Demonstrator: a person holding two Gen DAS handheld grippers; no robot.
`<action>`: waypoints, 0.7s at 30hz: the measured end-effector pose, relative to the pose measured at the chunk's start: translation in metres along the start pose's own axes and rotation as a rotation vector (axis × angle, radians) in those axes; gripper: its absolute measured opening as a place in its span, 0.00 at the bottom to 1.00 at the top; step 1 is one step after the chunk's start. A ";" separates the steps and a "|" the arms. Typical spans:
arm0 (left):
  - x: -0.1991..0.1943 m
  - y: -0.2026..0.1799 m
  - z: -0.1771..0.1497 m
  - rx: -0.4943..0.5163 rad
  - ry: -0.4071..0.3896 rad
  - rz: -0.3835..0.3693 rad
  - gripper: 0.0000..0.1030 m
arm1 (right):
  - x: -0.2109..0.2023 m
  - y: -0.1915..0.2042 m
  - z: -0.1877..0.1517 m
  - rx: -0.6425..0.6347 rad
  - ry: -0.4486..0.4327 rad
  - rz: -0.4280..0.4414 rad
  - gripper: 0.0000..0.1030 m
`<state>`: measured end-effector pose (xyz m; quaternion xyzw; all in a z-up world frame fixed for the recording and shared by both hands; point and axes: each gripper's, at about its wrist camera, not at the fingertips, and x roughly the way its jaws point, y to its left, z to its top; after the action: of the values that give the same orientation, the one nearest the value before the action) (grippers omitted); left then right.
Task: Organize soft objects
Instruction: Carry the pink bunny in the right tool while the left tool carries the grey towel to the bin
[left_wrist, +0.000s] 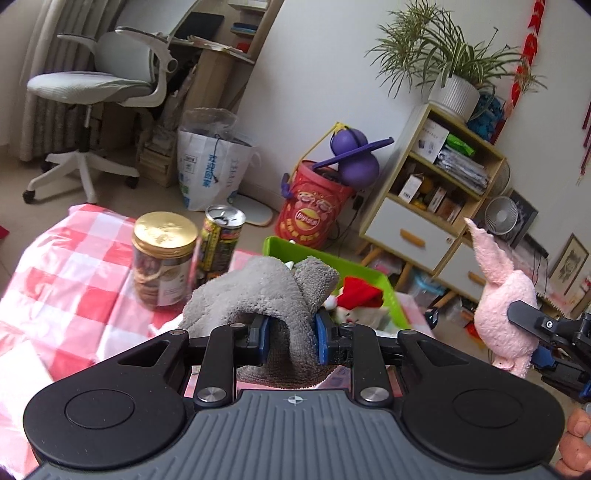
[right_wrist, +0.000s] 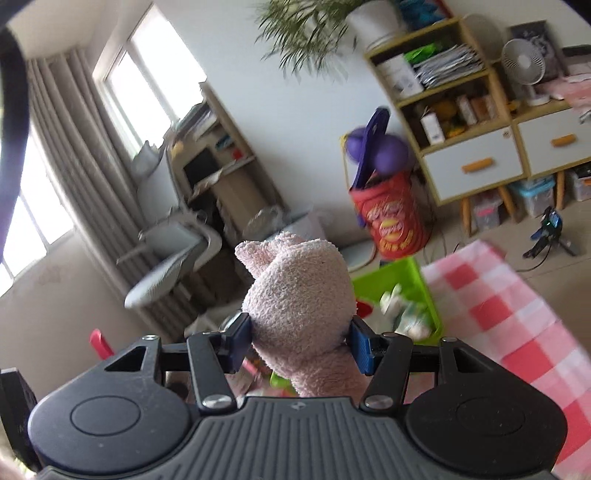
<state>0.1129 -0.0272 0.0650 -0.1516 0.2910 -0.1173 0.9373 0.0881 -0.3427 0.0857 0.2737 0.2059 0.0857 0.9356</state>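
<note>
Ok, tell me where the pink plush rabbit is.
The pink plush rabbit is clamped in the right gripper, held in the air right of the green bin.

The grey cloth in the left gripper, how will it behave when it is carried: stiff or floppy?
Probably floppy: the grey cloth folds and droops over the left gripper, whose pads are shut on it. It looks light and fluffy, so slipping seems unlikely. A loose end may drag on the green bin edge.

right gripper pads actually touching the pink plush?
Touching. The right wrist view shows both blue pads of the right gripper pressed into the pink plush.
</note>
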 end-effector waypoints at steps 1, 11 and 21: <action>0.002 -0.002 0.001 -0.001 -0.005 -0.003 0.23 | -0.001 -0.004 0.003 0.010 -0.010 -0.003 0.39; 0.027 -0.012 0.006 -0.012 0.006 -0.039 0.24 | 0.010 -0.032 0.013 0.076 -0.047 -0.048 0.39; 0.060 -0.014 0.012 -0.050 0.016 -0.060 0.25 | 0.053 -0.057 0.018 0.165 -0.031 -0.082 0.39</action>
<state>0.1662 -0.0560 0.0490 -0.1826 0.2969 -0.1393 0.9269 0.1464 -0.3847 0.0503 0.3423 0.2086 0.0260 0.9158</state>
